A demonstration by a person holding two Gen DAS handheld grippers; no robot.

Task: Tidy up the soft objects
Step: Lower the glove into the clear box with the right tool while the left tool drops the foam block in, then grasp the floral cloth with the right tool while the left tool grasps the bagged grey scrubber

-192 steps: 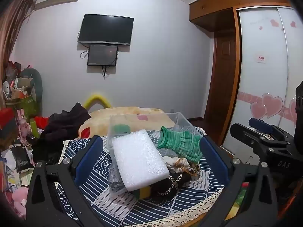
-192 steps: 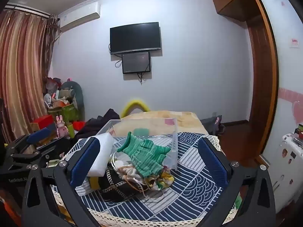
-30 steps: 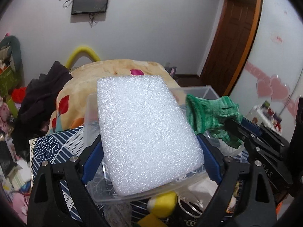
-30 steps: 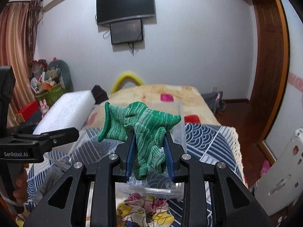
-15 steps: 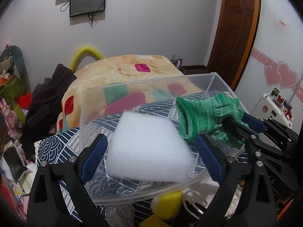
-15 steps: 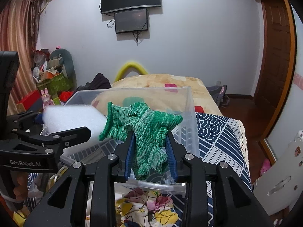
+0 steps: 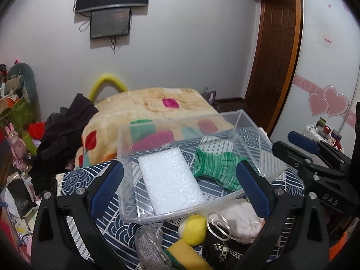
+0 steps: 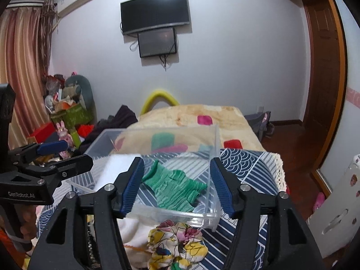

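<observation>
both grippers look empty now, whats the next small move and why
Probably bring the left gripper down toward the yellow ball just in front of the clear bin. Both grippers stand open: the white foam block and the green glove already lie inside the bin, while the ball, a sponge and the floral fabric sit outside it.

White walls (image 8: 236,56), wall TV (image 8: 154,12), wood door (image 7: 277,51).

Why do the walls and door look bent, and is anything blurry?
Both views come through fisheye lenses, curving the door frame and darkening the corners; right wrist view: the clear bin's near rim looks smeared; left wrist view: the green glove is fairly sharp.
</observation>
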